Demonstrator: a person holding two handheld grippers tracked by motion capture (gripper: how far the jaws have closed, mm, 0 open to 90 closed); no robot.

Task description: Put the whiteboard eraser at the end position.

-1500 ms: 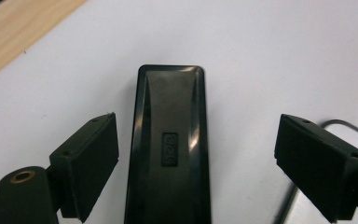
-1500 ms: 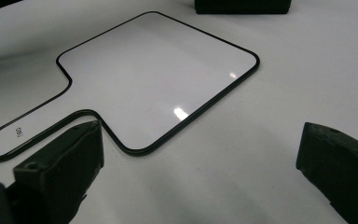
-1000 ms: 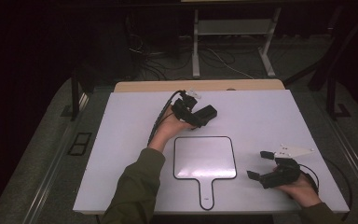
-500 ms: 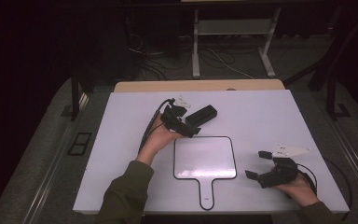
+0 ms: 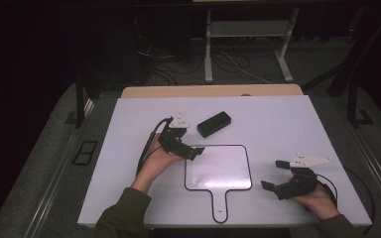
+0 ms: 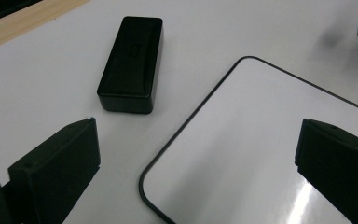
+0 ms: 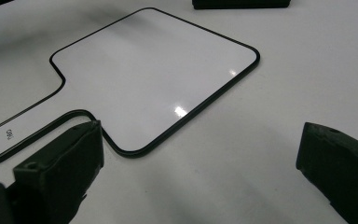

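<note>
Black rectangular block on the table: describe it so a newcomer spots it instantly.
On the white tabletop, look past the far edge of the flat white paddle-shaped board with black trim. The small matte black rectangular block lies flat there, beside the left gripper. It is the sole solid dark box; the board is thin and white.

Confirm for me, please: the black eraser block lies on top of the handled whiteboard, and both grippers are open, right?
Not quite. The black eraser block lies on the table beside the handled whiteboard, apart from it, as the left gripper view shows. Both grippers do have open jaws.
</note>
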